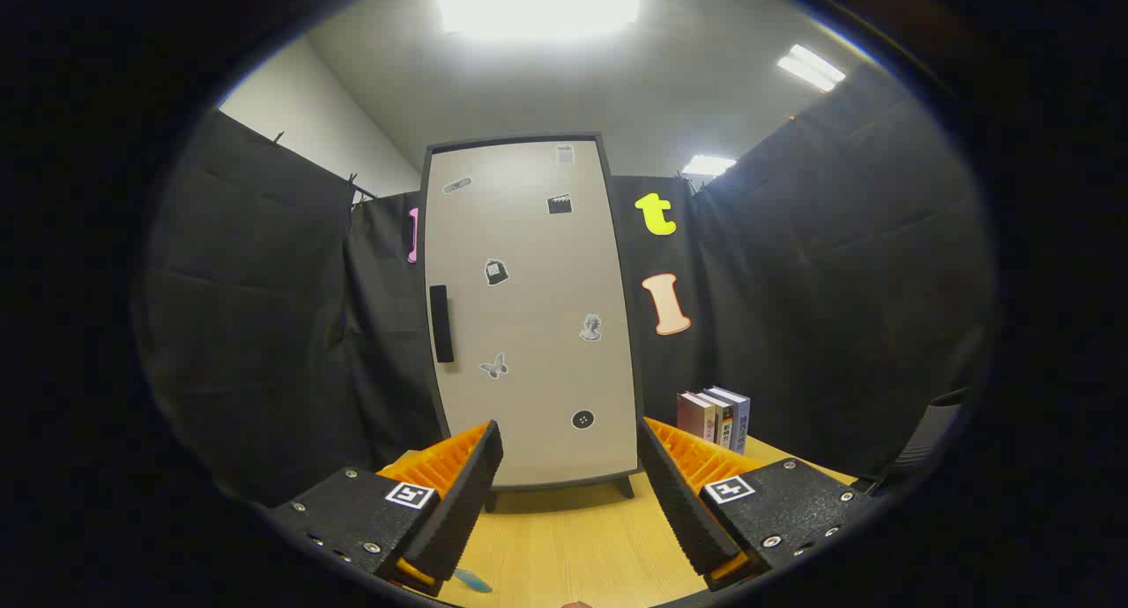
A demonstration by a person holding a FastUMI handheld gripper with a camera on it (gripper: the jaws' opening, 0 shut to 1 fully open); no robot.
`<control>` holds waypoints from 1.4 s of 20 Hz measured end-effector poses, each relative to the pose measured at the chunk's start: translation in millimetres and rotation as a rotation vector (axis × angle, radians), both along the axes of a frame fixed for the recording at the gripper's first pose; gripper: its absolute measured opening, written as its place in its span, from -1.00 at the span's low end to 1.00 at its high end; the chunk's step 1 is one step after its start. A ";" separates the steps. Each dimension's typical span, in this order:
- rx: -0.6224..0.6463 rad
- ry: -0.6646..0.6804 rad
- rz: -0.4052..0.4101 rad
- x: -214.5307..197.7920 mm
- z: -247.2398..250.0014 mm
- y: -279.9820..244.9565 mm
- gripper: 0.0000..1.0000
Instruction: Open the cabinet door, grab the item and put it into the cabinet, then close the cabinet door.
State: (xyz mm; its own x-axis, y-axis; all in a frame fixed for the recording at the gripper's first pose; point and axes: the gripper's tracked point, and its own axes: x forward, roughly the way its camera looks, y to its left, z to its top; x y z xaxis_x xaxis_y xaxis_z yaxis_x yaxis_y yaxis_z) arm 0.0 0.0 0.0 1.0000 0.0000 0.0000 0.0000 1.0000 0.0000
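A tall beige cabinet [529, 313] with a dark frame stands upright on the wooden table [573, 537], straight ahead of my fingers. Its door is shut and carries several small stickers. A dark vertical handle [441, 323] sits on the door's left side, at mid height. My gripper [571, 436] is open, held above the table a short way in front of the cabinet's base, with nothing between the fingers. A small light-blue object [473, 580] lies on the table just under the left finger, mostly hidden by it.
Three upright books [716, 418] stand on the table to the right of the cabinet, beyond the right finger. Black cloth walls close in the booth on the left, right and behind. A dark object [925, 436] sits at the far right.
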 end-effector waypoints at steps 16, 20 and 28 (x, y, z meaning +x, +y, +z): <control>0.010 0.007 0.012 4.8 -0.8 2.7 0.90; 0.017 0.008 0.049 18.2 6.7 12.5 0.90; 0.030 -0.012 0.128 64.1 35.3 42.3 0.90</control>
